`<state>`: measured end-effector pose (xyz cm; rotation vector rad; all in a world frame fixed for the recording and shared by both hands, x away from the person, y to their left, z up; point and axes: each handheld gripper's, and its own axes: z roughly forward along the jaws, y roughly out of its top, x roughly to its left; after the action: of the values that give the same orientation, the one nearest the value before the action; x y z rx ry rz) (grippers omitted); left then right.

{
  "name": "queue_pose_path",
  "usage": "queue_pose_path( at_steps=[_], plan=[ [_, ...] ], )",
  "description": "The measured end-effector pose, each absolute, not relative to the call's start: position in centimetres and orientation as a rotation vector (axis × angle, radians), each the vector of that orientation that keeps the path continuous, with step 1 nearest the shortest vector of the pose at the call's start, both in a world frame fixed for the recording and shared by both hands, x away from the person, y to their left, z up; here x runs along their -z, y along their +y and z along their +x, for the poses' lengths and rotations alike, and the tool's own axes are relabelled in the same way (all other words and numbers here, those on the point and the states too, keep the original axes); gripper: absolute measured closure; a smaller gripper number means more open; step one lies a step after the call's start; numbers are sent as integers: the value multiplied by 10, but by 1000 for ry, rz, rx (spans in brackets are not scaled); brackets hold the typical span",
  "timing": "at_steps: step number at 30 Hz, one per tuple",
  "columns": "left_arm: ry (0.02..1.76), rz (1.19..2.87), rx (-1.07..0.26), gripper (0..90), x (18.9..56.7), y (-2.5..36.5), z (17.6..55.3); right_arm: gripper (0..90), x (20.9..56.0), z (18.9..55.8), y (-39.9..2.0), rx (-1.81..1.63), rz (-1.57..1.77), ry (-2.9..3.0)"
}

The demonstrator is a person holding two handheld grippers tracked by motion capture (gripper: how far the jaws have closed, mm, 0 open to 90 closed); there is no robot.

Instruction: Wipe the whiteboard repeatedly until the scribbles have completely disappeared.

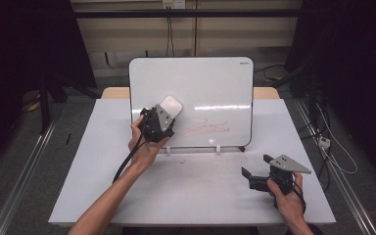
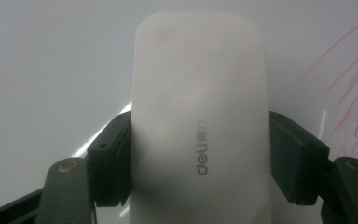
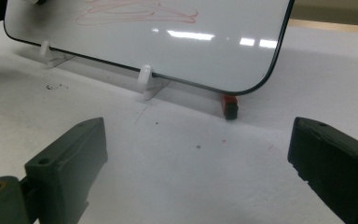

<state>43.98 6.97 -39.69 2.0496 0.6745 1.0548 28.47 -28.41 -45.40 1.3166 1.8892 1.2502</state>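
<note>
Holding the eraser clamped in our left gripper against the whiteboard, we should sweep toward three o'clock across the red scribble, pressing flat, while our right gripper rests open at five o'clock

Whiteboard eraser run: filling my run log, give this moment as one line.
left gripper: shut on eraser | whiteboard: red scribble remains | right gripper: open, empty
</note>
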Motion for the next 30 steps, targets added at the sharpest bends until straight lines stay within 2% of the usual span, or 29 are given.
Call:
queue_pose_path(
  at_steps=[12,22,30],
  plan=[
    [542,2115,-1068,310,419,34,420,46,454,285,-283,-1248,1314,1892],
    [428,2186,-1100,309,438,20,401,45,454,285,-283,-1253,1317,1889],
    [444,2189,-1059,310,428,23,410,45,454,284,-284,-1251,1319,1889]
  ],
)
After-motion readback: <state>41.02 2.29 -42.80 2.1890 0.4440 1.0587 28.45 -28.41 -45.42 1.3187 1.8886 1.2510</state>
